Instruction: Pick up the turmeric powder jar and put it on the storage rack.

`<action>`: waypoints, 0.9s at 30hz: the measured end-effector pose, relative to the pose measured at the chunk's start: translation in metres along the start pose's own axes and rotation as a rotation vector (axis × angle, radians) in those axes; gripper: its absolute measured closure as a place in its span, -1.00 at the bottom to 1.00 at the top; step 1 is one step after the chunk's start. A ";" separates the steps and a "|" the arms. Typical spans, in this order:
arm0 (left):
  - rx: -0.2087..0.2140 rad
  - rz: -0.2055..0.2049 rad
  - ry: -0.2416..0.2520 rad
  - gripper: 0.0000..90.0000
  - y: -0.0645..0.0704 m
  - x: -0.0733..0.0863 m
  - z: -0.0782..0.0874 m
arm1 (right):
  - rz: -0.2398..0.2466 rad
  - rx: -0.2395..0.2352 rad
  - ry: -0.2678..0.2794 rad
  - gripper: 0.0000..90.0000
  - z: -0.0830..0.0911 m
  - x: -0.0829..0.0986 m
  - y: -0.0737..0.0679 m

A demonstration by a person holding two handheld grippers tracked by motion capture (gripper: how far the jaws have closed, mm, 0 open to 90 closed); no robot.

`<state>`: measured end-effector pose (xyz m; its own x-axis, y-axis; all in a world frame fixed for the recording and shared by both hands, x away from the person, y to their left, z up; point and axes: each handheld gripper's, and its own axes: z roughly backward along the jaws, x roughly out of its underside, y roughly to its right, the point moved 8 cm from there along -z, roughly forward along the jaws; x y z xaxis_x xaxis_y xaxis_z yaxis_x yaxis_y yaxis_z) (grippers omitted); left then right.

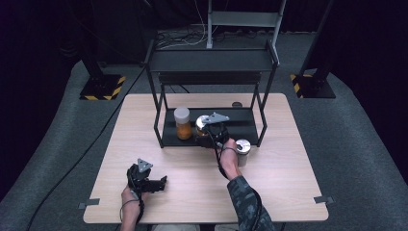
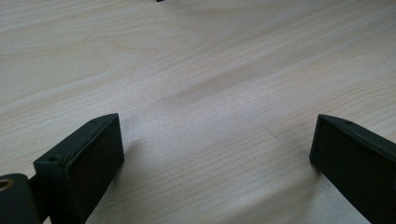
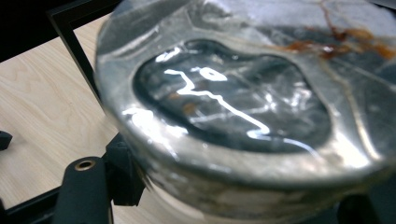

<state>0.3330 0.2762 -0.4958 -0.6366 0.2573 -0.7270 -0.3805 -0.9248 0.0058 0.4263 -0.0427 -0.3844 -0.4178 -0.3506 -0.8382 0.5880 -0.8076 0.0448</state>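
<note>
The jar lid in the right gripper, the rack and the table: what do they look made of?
The jar lid looks like shiny metal or foil: it mirrors bright glints and is creased. The rack seems to be black-painted metal, with thin straight bars and a matt finish. The table looks like pale wood or wood-look laminate, with visible grain lines.

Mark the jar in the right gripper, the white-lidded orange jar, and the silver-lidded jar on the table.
foil-topped jar (image 3: 233, 107), right gripper view, on its crinkled foil seal.
white-lidded orange jar (image 1: 183, 129), high view, on its orange body.
silver-lidded jar (image 1: 243, 146), high view, on its lid.
</note>
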 end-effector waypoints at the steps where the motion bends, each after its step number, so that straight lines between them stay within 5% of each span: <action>1: -0.001 0.002 0.001 -0.94 0.000 0.000 0.000 | -0.004 0.000 -0.001 -0.31 0.000 0.000 0.000; 27: 0.000 0.007 0.001 -0.95 -0.001 0.000 -0.001 | -0.033 0.037 -0.002 -0.31 -0.014 -0.017 0.004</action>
<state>0.3340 0.2766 -0.4961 -0.6385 0.2508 -0.7276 -0.3763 -0.9264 0.0110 0.4461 -0.0334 -0.3775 -0.4378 -0.3245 -0.8385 0.5483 -0.8355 0.0371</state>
